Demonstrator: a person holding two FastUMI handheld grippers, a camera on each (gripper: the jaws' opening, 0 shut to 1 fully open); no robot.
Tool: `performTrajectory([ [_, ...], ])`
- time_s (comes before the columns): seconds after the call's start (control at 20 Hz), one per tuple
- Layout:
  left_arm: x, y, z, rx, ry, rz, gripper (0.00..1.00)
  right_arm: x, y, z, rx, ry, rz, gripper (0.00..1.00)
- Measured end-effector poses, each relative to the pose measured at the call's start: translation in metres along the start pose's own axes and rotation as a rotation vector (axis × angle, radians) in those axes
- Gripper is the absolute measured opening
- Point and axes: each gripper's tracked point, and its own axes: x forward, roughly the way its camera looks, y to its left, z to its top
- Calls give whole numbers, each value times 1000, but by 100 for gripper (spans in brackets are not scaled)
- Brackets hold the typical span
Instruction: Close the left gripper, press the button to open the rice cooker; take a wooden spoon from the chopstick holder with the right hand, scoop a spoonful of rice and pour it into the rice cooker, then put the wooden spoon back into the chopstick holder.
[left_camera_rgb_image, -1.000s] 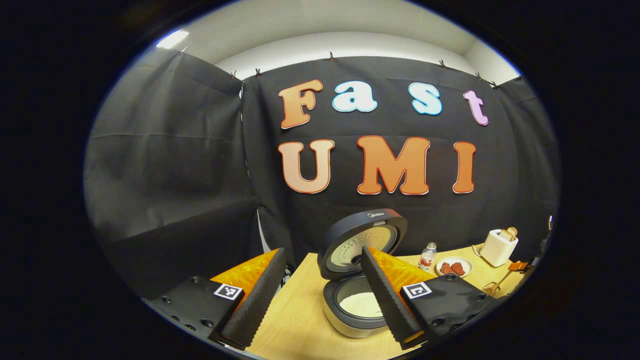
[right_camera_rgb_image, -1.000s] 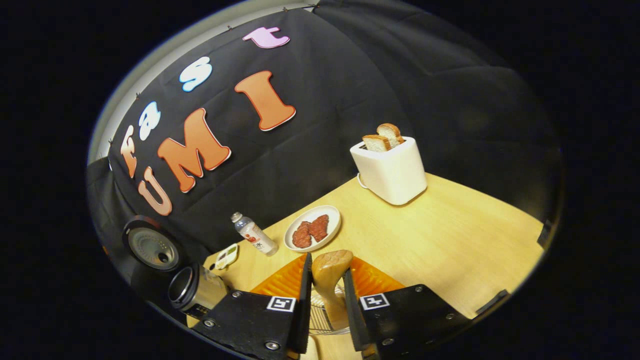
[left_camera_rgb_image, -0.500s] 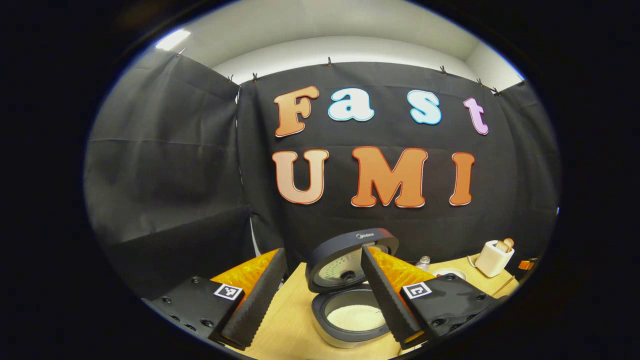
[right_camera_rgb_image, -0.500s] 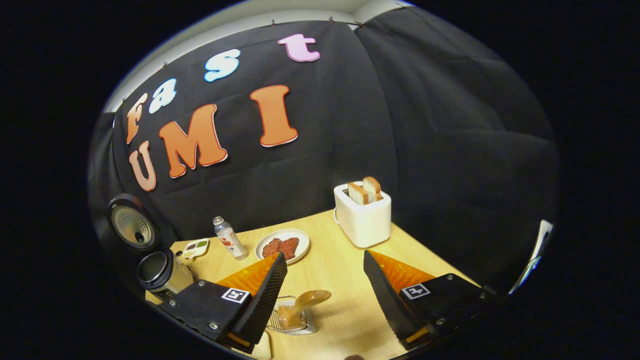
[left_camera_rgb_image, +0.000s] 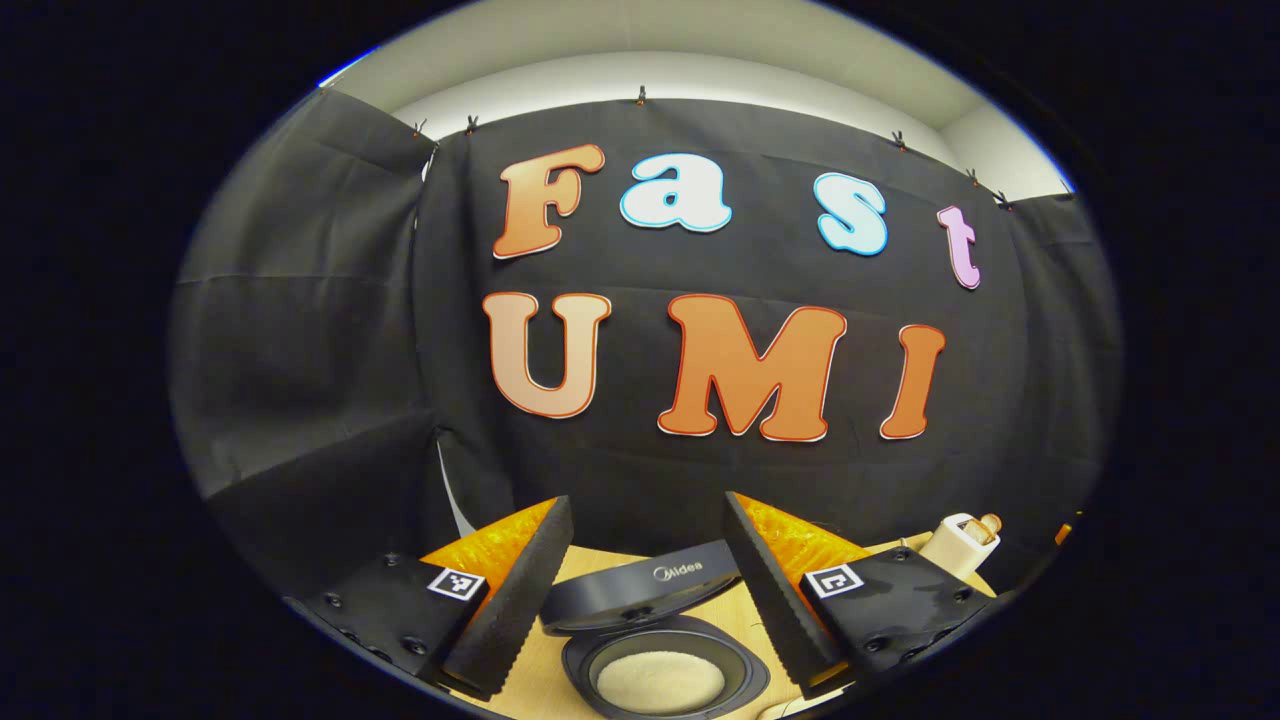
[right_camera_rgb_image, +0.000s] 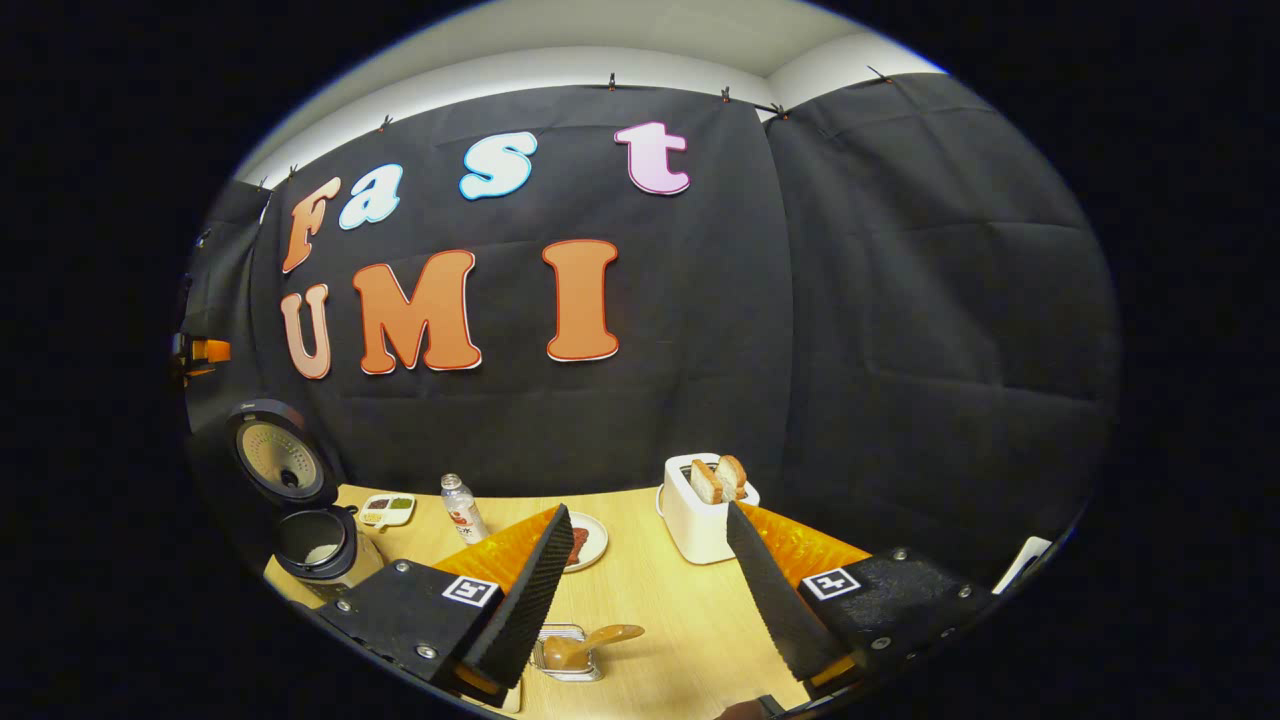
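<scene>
Wooden spoon (right_camera_rgb_image: 590, 640) rests back in its holder (right_camera_rgb_image: 566, 655) on the bench (right_camera_rgb_image: 680, 610), so both grippers' fingers (right_camera_rgb_image: 525, 600) are spread wide, holding nothing.

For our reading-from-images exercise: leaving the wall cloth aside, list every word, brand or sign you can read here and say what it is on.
"Midea": on the rice cooker lid, left gripper view.
Bottle label: too small to read.
Square markers: black-and-white patterns, no letters.
Toaster, plate: no text to be seen.
</scene>
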Motion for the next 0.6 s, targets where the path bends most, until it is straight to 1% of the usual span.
performTrajectory([
  [0.05, 15, 1, -2, 1, 15, -5, 97, -3, -1, 4, 14, -5, -1, 95],
  [0.1, 29, 4, -4, 15, 30, 7, 100, -6, -2, 9, 29, -11, -3, 95],
  [0.2, 54, 10, -10, 50, 41, 24, 100, -10, -8, 14, 38, -21, -16, 95],
  [0.25, 64, 7, -17, 58, 54, 15, 97, -13, -12, 17, 32, -27, -27, 95],
  [0.35, 78, 7, -34, 50, 91, 8, 100, -19, -16, 22, 30, -33, -36, 95],
  [0.4, 83, 6, -48, 34, 121, 2, 97, -22, -17, 23, 37, -32, -35, 95],
  [0.45, 86, 6, -60, 19, 149, 1, 99, -23, -17, 24, 46, -33, -35, 95],
  [0.5, 87, 6, -71, 10, 169, 0, 97, -25, -17, 25, 53, -38, -33, 95],
  [0.6, 82, 4, -85, 6, 188, -6, 98, -27, -16, 29, 60, -45, -36, 95],
])
